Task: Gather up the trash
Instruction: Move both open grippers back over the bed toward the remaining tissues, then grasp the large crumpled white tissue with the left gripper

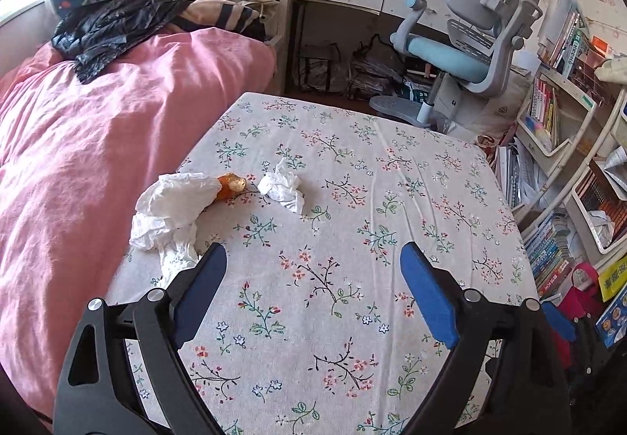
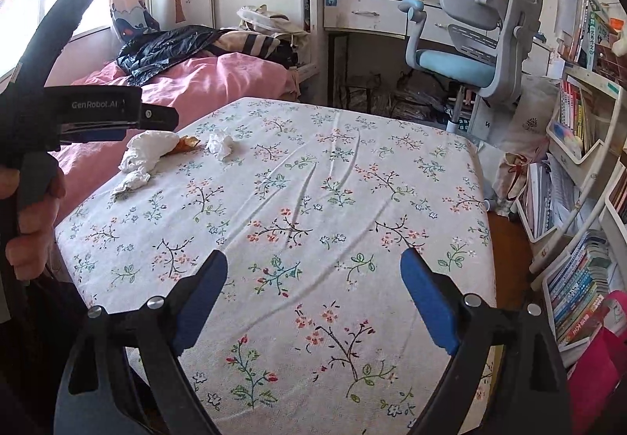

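On the floral-cloth table [image 1: 352,200] lie a large crumpled white tissue [image 1: 172,207], an orange-gold foil wrapper [image 1: 232,186] touching it, and a smaller crumpled tissue [image 1: 282,188]. They sit at the table's left side, beside the bed. My left gripper [image 1: 313,258] is open and empty, hovering just right of the large tissue. In the right wrist view the same tissue [image 2: 147,153], wrapper [image 2: 186,143] and small tissue [image 2: 220,145] lie far left. My right gripper [image 2: 313,266] is open and empty over the table's near middle. The left gripper's body [image 2: 98,113] shows at left, hand-held.
A pink bed [image 1: 98,145] borders the table's left, with a black plastic bag [image 1: 113,23] on it. A grey-blue desk chair [image 1: 470,43] and desk stand behind. Bookshelves [image 1: 568,160] crowd the right side.
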Motion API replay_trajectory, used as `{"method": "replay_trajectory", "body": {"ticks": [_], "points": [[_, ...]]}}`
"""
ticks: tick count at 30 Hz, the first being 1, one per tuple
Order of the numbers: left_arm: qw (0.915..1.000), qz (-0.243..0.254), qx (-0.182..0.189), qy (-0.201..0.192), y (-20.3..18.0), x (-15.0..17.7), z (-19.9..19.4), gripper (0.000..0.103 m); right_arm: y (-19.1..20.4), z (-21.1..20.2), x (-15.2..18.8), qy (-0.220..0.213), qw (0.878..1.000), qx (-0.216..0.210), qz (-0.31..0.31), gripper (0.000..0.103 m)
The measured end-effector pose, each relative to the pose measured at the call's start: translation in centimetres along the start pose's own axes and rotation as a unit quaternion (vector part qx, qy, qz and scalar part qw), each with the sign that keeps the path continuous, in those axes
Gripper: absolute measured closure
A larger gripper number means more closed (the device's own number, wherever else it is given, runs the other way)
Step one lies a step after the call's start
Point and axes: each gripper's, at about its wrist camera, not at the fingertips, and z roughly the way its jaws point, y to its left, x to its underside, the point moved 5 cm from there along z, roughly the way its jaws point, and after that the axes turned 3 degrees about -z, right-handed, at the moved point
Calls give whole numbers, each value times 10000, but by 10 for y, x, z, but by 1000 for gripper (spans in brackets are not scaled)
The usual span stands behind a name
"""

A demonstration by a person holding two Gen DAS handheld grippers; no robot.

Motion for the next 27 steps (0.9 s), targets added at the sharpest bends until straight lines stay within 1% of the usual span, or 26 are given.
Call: {"method": "replay_trajectory", "body": {"ticks": [20, 22, 24, 27], "points": [[9994, 21, -75, 323, 11, -8, 29, 16, 21, 23, -9, 116, 9994, -285, -137, 17], [9993, -47, -56, 368, 17, -9, 32, 16, 25, 26, -9, 148, 9992, -315, -180, 17], [9990, -185, -125, 395, 28, -8, 34, 16, 29, 27, -8, 169, 9990, -348, -227, 17], [9965, -606, -239, 522, 55, -5, 40, 16, 36, 27, -10, 152, 9985, -392, -350, 17]]}}
